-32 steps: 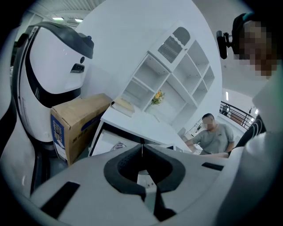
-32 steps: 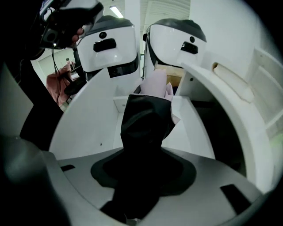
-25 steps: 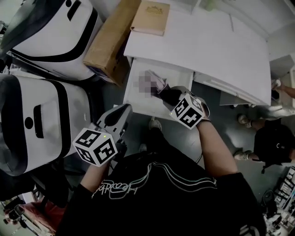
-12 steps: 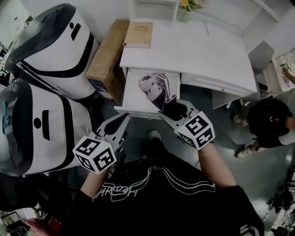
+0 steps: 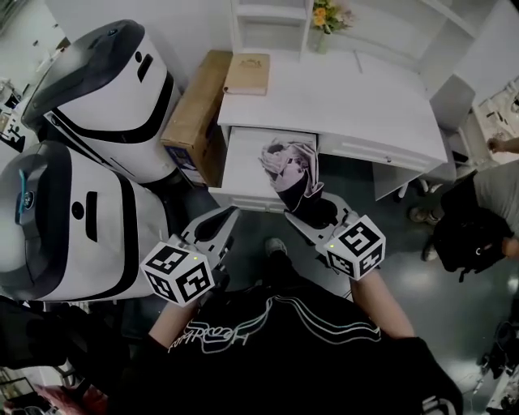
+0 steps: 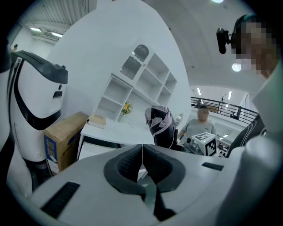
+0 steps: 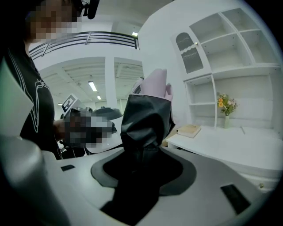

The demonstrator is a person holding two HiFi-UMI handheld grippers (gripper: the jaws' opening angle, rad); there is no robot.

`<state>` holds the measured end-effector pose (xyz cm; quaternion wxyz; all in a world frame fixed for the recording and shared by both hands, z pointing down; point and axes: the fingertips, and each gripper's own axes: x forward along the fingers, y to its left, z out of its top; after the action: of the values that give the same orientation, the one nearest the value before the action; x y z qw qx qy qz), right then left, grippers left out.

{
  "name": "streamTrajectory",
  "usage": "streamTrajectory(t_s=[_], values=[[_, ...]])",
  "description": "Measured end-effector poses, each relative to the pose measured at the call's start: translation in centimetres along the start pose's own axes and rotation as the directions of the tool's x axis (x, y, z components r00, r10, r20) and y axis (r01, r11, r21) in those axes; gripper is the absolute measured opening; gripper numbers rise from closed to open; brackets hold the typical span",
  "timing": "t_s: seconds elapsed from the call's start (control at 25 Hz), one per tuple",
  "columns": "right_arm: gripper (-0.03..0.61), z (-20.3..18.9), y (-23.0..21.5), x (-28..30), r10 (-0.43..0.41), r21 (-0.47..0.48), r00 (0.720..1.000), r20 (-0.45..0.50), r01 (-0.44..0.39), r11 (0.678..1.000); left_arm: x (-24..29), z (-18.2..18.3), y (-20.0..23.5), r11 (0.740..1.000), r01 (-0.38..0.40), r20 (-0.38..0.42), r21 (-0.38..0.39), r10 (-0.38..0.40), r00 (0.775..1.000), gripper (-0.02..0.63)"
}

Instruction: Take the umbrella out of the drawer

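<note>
At the centre of the head view, the right gripper [image 5: 312,212] pinches the dark lower end of the folded umbrella [image 5: 292,166]. Its pink-and-black canopy rises over the right side of the open drawer [image 5: 243,162] in the white desk [image 5: 357,97]. Left of it, the left gripper [image 5: 220,223] hangs before the drawer front with its jaws pressed together on nothing. At the desk's upper-left corner lies a book [image 5: 246,73], and a cardboard box [image 5: 195,113] stands just beside the desk.

You're holding 2 grippers: left gripper [image 5: 223,217] & right gripper [image 5: 312,212]. You're looking down at 1 umbrella [image 5: 290,166], 1 drawer [image 5: 243,162], 1 desk [image 5: 349,105], 1 book [image 5: 246,73], 1 cardboard box [image 5: 195,113], 1 flower vase [image 5: 326,18], plus 2 big white machines: far machine [image 5: 105,89] & near machine [image 5: 65,219].
</note>
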<state>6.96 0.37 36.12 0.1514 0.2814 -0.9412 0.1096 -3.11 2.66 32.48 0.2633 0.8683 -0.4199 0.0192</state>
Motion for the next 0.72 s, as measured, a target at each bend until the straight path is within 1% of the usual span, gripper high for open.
streamTrajectory(t_s=[0.12, 0.32, 0.72], values=[[0.209, 0.1, 0.2, -0.2, -0.003, 0.000, 1.000, 0.003, 0.003, 1.000, -0.2, 0.0, -0.3, 1.000, -0.003, -0.003, 0.003, 0.003, 1.000, 0.023], [0.209, 0.2, 0.4, -0.3, 0.020, 0.016, 1.000, 0.000, -0.020, 1.000, -0.1, 0.2, -0.8, 1.000, -0.001, -0.008, 0.003, 0.001, 1.000, 0.023], [0.209, 0.3, 0.5, -0.6, 0.017, 0.017, 1.000, -0.003, -0.017, 1.000, 0.2, 0.0, -1.3, 1.000, 0.012, -0.023, 0.002, -0.012, 1.000, 0.023]])
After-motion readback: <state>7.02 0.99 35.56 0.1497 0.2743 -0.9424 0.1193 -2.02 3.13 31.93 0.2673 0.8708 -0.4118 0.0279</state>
